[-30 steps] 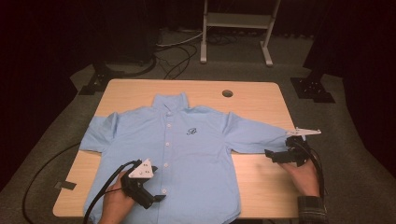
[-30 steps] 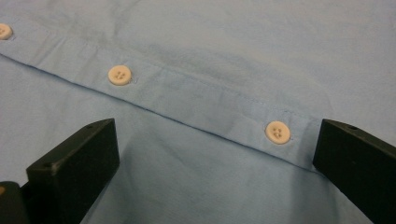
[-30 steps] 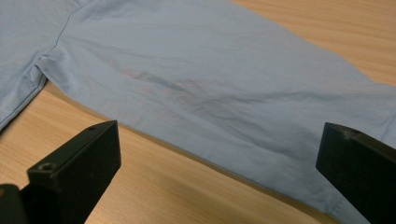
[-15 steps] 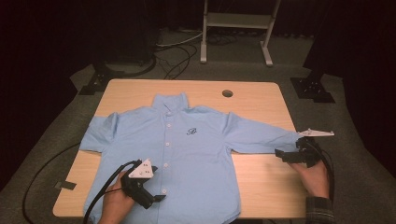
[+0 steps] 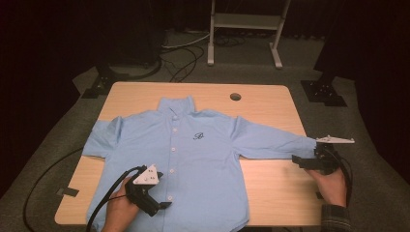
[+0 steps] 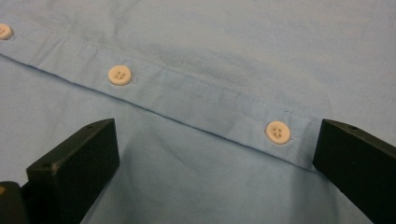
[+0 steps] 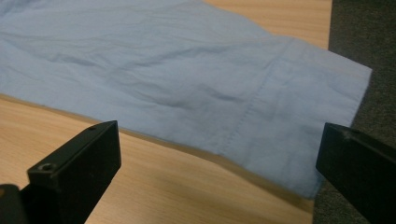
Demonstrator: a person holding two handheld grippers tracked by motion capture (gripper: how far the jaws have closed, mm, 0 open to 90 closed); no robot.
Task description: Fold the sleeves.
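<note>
On the worktop (image 5: 270, 104) a light blue shirt (image 5: 203, 159) lies face up and buttoned, collar toward twelve o'clock, hem toward six, both sleeves spread out to nine and three. I read that flat, open lay as preparation for folding, and my two tools sit accordingly.

My left hand-held gripper (image 5: 162, 205) rests low on the shirt front at about seven o'clock of the worktop, close to the hem. In the left gripper view its jaws stand wide apart with nothing between them but cloth lying flat below: the button placket (image 6: 196, 100) runs across, one white button (image 6: 278, 132) just inside the right-hand jaw. It grips nothing; I judge it is parked there to steady the body of the garment.

My right hand-held gripper (image 5: 309, 163) sits at the worktop's edge near four o'clock, just short of the sleeve cuff (image 7: 299, 126). Its jaws are also fully spread and empty, aimed at the cuff, which overhangs the corner of the wood above the dark carpet (image 7: 359, 32). That overhang probably makes the cuff the easiest place to bite.

No boxes, bins or trays are on the worktop, only a round cable hole (image 5: 235, 96) near one o'clock.
</note>
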